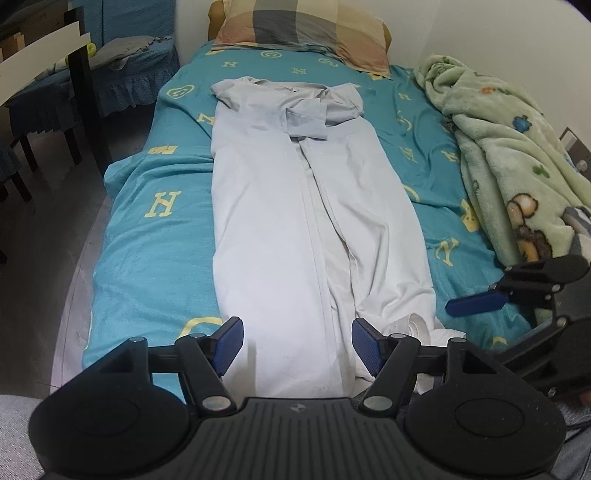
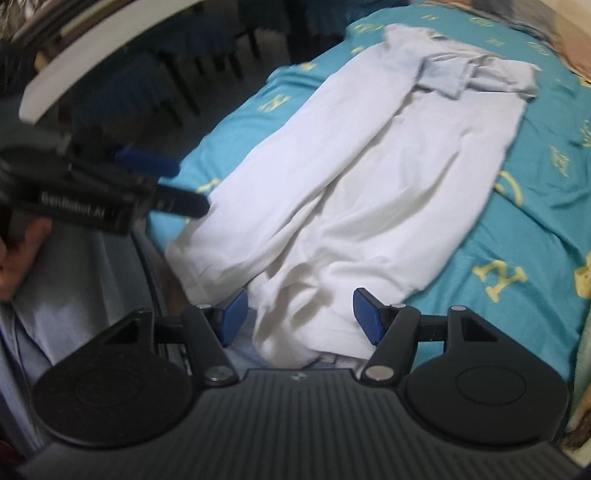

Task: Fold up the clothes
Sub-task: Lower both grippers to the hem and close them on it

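A long pale grey-white garment [image 1: 303,206] lies lengthwise on the teal bed [image 1: 147,229], both sides folded in to the middle, its sleeves bunched at the far end near the pillow. My left gripper [image 1: 297,345] is open, its pads on either side of the garment's near hem, just above it. My right gripper [image 2: 299,314] is open over the hem's right corner. It also shows in the left wrist view [image 1: 476,302] at the right. The garment [image 2: 362,177] runs diagonally in the right wrist view, where the left gripper [image 2: 162,184] shows at the left.
A plaid pillow [image 1: 303,29] lies at the bed's head. A green fleece blanket [image 1: 509,162] is heaped along the bed's right side by the wall. Dark chairs with blue covers [image 1: 122,74] stand left of the bed. The floor [image 1: 44,236] runs along the left.
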`<state>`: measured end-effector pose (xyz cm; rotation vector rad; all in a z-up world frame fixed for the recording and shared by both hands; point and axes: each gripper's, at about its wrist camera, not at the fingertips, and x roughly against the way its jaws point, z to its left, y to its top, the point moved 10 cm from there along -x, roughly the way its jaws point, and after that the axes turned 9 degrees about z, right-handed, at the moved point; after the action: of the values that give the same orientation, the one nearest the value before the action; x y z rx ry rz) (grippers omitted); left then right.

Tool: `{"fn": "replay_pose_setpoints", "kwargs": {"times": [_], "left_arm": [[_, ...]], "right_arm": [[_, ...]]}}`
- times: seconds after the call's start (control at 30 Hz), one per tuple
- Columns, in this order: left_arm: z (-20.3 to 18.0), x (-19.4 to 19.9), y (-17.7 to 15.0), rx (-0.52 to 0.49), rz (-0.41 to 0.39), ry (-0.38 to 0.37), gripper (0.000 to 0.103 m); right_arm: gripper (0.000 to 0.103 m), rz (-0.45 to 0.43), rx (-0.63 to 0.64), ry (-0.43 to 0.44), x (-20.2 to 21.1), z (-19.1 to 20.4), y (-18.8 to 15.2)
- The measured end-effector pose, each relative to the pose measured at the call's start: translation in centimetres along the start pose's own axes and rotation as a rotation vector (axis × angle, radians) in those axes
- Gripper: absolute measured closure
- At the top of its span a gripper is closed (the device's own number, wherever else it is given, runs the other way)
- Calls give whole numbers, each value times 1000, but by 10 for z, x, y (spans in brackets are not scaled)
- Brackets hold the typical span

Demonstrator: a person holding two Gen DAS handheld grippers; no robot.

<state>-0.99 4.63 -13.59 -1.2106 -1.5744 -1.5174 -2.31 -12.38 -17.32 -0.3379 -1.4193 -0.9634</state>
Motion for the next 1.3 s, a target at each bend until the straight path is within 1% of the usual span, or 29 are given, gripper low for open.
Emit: {"fn": "replay_pose_setpoints", "kwargs": {"times": [0.03,0.07,0.1,0.13,0.23,0.33,0.4,0.5,0.57,0.6,0.7,0.8,0.87,0.9,0.97,1.0,1.03,1.13,1.17,1.3], "left_arm": [[0,0,0,3,-1,-4,35],[1,0,0,6,-2,-7,35],[1,1,0,8,-4,-11,35],[1,1,0,9,-7,-14,35],[1,1,0,11,-7,-21,35],[2,0,-1,14,0,-28,35],[3,-1,-2,20,9,-36,35],[8,-7,-2,50,46,-58,35],[13,-14,-4,84,89,-69,34],[17,-17,-4,102,111,-74,32],[29,-26,-4,171,171,-92,27],[42,-34,0,244,206,-100,25],[50,-40,5,280,228,-98,22],[53,-43,8,293,243,-92,22],[60,-51,10,310,279,-69,22],[62,-56,11,318,301,-60,21],[63,-61,9,325,331,-56,21],[64,-75,0,331,420,-59,21],[65,-79,-4,327,440,-53,21],[64,-90,-14,316,505,-43,20]], "right_arm": [[55,17,25,-7,-4,5,-2],[59,35,55,-28,-9,8,-4],[75,49,76,-55,-13,9,-6],[94,61,96,-78,-16,10,-8],[100,83,139,-103,-16,15,-12],[100,99,219,-98,-10,34,-18],[100,122,245,-95,-13,43,-25],[100,167,225,-80,-27,42,-38],[99,176,190,-55,-27,39,-41],[97,172,166,-34,-23,37,-40],[97,153,77,49,-3,28,-35],[96,134,-12,131,18,19,-30],[95,119,-75,179,31,11,-26],[91,106,-122,177,32,-1,-25],[67,84,-217,173,35,-23,-22],[49,90,-262,179,29,-31,-22],[41,96,-307,185,23,-38,-23],[41,114,-440,203,6,-60,-24],[41,126,-473,213,-2,-62,-25],[41,205,-507,242,-37,-64,-29]]}}
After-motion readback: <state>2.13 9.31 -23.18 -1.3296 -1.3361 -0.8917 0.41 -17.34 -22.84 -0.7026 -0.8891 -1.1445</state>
